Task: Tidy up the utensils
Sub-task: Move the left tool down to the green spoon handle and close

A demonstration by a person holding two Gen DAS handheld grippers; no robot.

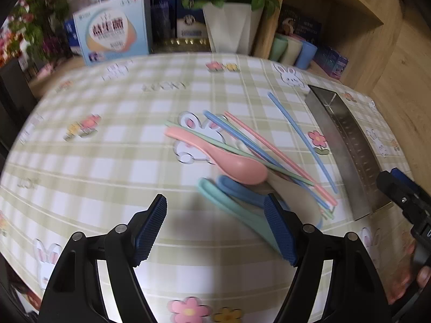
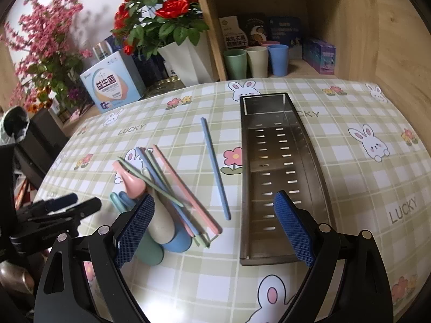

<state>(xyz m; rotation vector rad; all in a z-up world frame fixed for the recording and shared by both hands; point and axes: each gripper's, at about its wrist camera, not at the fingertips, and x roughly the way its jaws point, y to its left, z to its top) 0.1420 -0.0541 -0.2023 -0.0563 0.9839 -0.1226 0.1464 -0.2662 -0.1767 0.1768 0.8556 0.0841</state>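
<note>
Sorting has not begun: the metal tray (image 2: 272, 161) is bare, spoons and chopsticks (image 2: 172, 188) piled left of it. Left gripper (image 1: 215, 228) and right gripper (image 2: 212, 226) hover wide, holding nothing; next, pinch 1 piece.

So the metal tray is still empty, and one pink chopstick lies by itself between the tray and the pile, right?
Not quite: the lone chopstick is blue, not pink, as the right wrist view shows. It does lie by itself between the empty metal tray and the pile.

"LUCKY" is printed on the tablecloth (image 2: 350, 161).
</note>
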